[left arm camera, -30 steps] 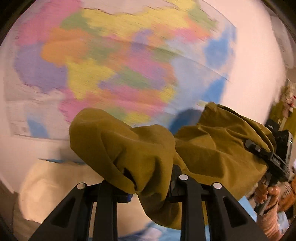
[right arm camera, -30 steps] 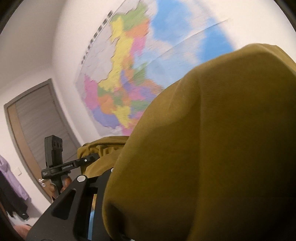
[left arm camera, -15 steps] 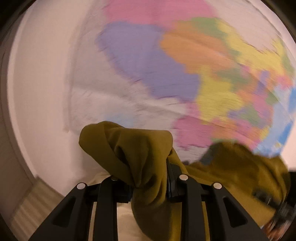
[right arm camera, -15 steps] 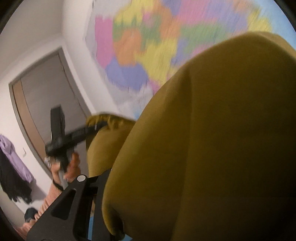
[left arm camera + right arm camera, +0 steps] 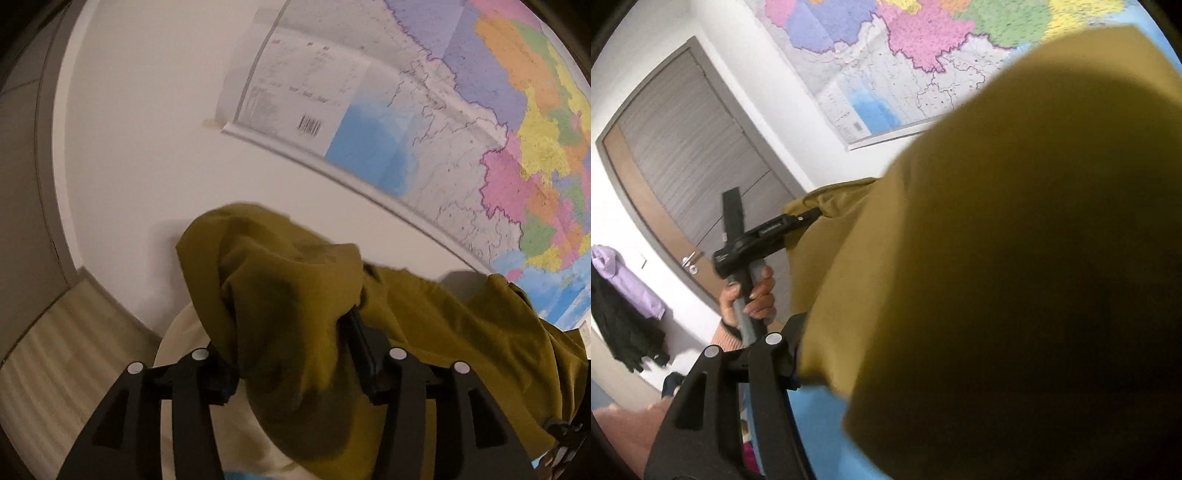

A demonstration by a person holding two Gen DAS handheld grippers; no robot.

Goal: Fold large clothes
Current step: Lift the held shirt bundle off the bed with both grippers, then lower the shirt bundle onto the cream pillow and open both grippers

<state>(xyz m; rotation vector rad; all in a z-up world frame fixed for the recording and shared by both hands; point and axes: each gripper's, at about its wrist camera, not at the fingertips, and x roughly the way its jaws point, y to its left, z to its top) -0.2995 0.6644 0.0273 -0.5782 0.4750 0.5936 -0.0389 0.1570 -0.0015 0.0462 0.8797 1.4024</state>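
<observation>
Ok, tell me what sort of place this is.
Probably a room in a home, perhaps a bedroom: a wall map, a grey door with coats hanging beside it, and a wood-look floor.

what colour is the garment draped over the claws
Olive-mustard green garment, plain, no pattern; clearest in the left wrist view.

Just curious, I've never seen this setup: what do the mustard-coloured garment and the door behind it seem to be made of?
The garment looks like soft matte woven cloth, perhaps cotton: it bunches into rounded, dull folds with no shine. The door looks like grey wood or wood-look laminate, going by its fine horizontal grain lines; which of the two cannot be told. Its handle looks like polished metal.
</observation>
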